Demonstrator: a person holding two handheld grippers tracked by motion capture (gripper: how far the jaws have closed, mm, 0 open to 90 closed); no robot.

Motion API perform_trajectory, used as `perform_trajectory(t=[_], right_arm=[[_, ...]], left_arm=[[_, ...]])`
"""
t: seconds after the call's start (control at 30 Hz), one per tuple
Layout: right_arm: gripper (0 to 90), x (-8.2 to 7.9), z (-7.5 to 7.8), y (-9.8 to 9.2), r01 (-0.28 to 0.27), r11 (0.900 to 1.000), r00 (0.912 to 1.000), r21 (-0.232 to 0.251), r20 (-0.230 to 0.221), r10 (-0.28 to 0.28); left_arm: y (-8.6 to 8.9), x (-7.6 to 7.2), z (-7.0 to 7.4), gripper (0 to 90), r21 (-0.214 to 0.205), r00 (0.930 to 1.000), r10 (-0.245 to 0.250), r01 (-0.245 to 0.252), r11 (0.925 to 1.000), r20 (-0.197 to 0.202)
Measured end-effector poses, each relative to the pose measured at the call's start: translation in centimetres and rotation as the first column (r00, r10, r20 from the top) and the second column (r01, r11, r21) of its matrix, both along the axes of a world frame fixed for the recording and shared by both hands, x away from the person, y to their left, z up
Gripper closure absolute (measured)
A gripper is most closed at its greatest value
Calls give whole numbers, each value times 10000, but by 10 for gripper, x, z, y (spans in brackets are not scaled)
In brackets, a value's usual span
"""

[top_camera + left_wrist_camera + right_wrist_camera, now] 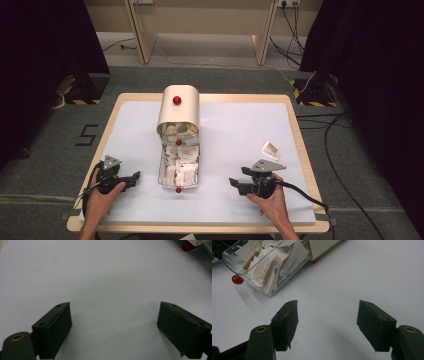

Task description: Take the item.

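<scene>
We see a white counter [235,150] with a clear drawer [179,170] pulled out of a cream box [178,107]. The drawer sits near the middle of the counter and is full of small paper packets [181,162], some white and some tan. It has a red knob [178,190] on its front end, and the box has a red knob too, on top. One packet [270,149] lies alone on the counter, well off to the right of the drawer. Our left gripper [134,176] rests low on the counter, to the left of the drawer and apart from it. In the left gripper view [113,327] its jaws are spread wide with only bare white counter between them. Our right gripper [234,182] is on the other side, to the right of the drawer, pointing toward it. In the right gripper view [327,322] its jaws are also spread wide and hold nothing. The drawer [269,265] shows at the top left there, and its front knob [237,279] sits just beside the clear wall. Neither gripper touches the drawer or a packet.
</scene>
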State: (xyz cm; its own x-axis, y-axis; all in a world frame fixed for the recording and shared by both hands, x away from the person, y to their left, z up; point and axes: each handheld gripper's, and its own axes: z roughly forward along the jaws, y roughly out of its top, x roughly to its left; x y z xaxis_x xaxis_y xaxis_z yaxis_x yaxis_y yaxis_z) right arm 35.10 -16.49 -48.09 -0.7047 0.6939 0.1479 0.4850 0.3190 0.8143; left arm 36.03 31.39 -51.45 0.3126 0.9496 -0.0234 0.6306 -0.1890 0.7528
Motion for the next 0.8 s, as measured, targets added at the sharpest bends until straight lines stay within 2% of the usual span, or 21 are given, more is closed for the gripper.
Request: perform_trajectory(t=[0.1,0.3,0.8], right_arm=[[301,-2,-3,2,-198,9997,9996,-123,-204,196],[285,-10,-5,14,-587,9929,9982,-1032,34,594],[286,-18,-20,25,-966,9860,9945,-1359,-546,899]], left_arm=[[0,0,0,115,1,10000,6,-6,10000,7],[0,0,0,116,9,10000,5,-5,10000,5],[0,0,0,115,8,10000,7,-7,10000,5]])
